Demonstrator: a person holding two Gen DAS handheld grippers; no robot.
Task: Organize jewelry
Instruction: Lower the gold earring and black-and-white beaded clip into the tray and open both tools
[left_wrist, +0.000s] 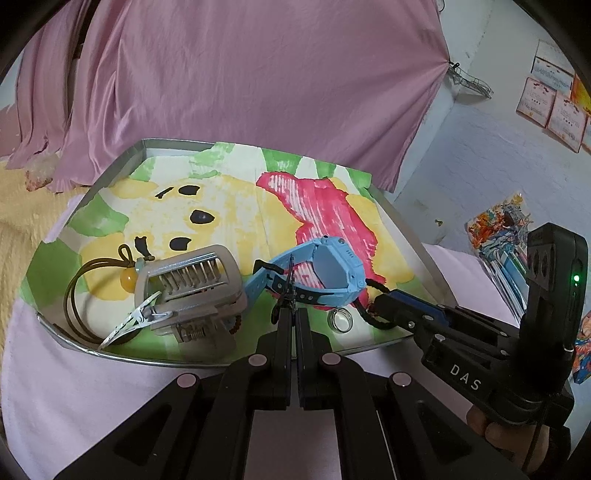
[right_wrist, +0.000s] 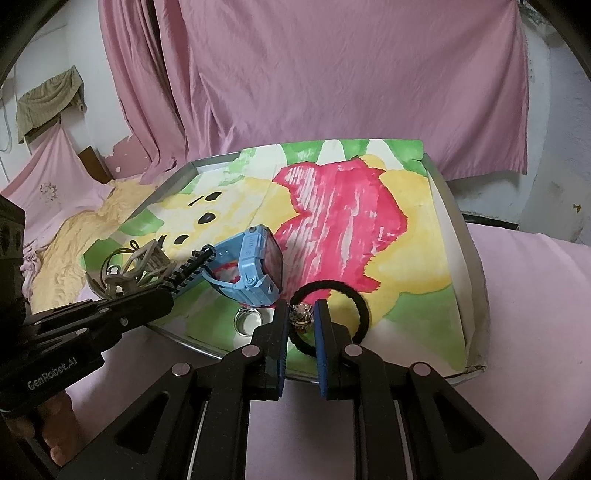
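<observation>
Pink drapes hang behind the metal tray (left_wrist: 110, 173) where I sort jewelry.
On its painted paper liner, my left hand-held gripper (left_wrist: 291, 317) is clamped on a thin dark clip (left_wrist: 289, 291) lying against the blue watch (left_wrist: 328, 273), straight ahead. My right hand-held gripper (right_wrist: 302, 317) straddles the charm of the black hair tie (right_wrist: 354, 295), its loop spreading right; I cannot tell whether it pinches yet. A silver ring (right_wrist: 246, 320) sits between both; a metal buckle (left_wrist: 195, 288) and cord necklace (left_wrist: 74, 295) crowd the left.
</observation>
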